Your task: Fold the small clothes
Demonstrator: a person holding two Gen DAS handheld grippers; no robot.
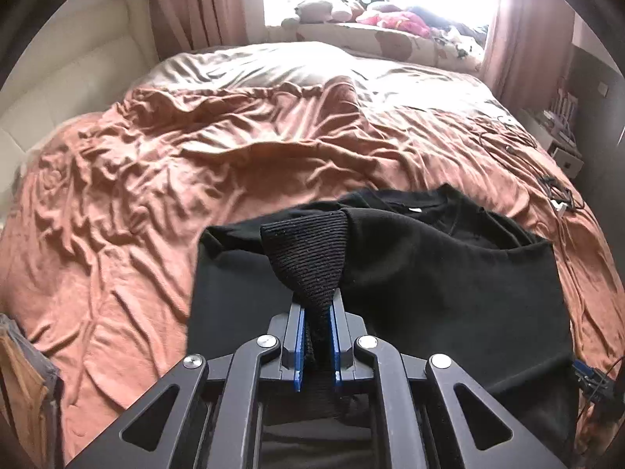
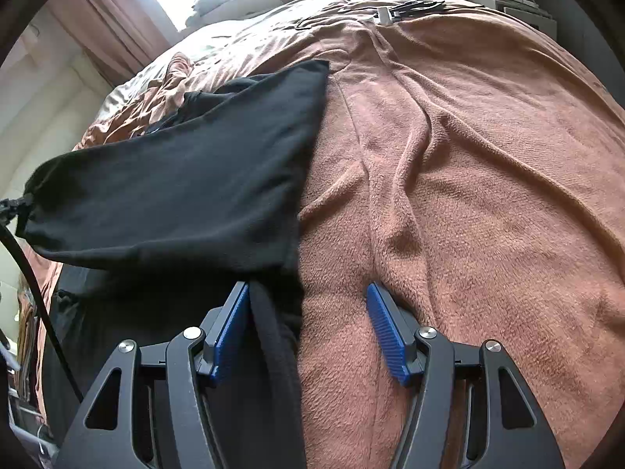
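A black sweater (image 1: 449, 273) lies on the near part of the bed, its neckline turned toward the window. My left gripper (image 1: 317, 305) is shut on the sweater's ribbed cuff (image 1: 308, 250), and the blue pads pinch the knit, which is lifted above the body of the garment. In the right wrist view the raised sleeve (image 2: 175, 187) stretches out to the left over the blanket. My right gripper (image 2: 308, 293) is open and low on the bed. The sweater's side edge (image 2: 273, 336) runs between its fingers, close to the left pad (image 2: 234, 324), and neither pad presses on it.
A wrinkled rust-brown blanket (image 1: 195, 164) covers the bed. Dark cables and a small plug (image 1: 554, 191) lie near its right edge. Soft toys (image 1: 375, 11) sit on the window ledge beyond the bed. A padded headboard (image 1: 78, 58) is at the left. A black cable (image 2: 23, 258) hangs at the left.
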